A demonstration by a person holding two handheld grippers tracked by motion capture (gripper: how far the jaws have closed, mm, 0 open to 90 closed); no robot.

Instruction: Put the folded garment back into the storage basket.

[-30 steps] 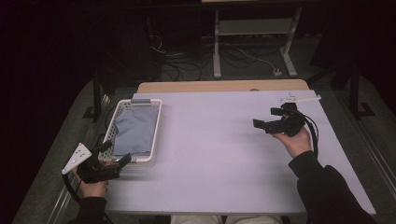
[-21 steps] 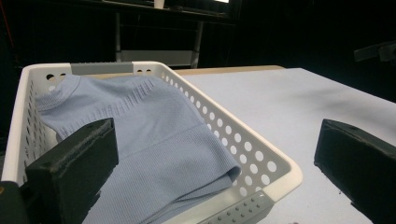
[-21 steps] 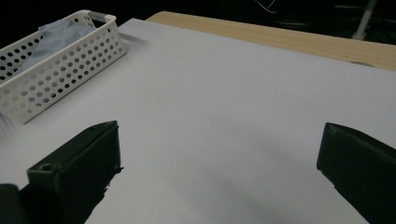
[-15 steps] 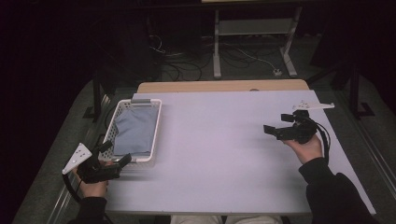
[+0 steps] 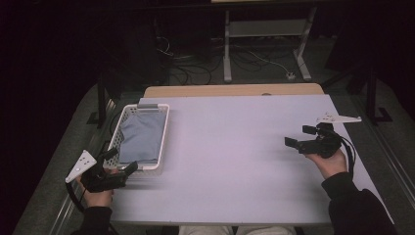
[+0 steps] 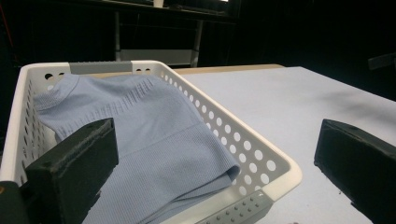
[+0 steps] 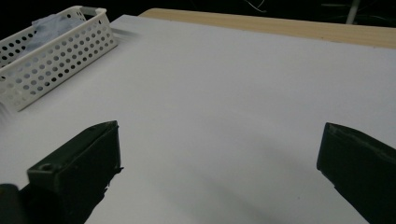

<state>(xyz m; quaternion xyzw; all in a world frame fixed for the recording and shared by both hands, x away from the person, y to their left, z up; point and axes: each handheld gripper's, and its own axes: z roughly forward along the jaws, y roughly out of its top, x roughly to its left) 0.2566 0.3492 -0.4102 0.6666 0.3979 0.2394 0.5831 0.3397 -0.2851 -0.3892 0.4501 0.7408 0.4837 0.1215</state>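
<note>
A folded light-blue knit garment [image 5: 142, 138] lies inside the white perforated basket [image 5: 163, 128] at the table's [image 5: 235, 147] left, its long axis running away from the person. The left gripper [image 5: 120, 166] sits just beside the basket's near end, jaws apart. The right gripper [image 5: 298, 138] hovers well apart, jaws spread.

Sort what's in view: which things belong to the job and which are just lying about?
In the job:
- folded pale blue knitted garment
- white perforated plastic basket holding it
- left gripper, jaws open, near the basket

Lying about:
- white table
- right gripper, open over bare table
- metal stand and floor cables behind
</note>
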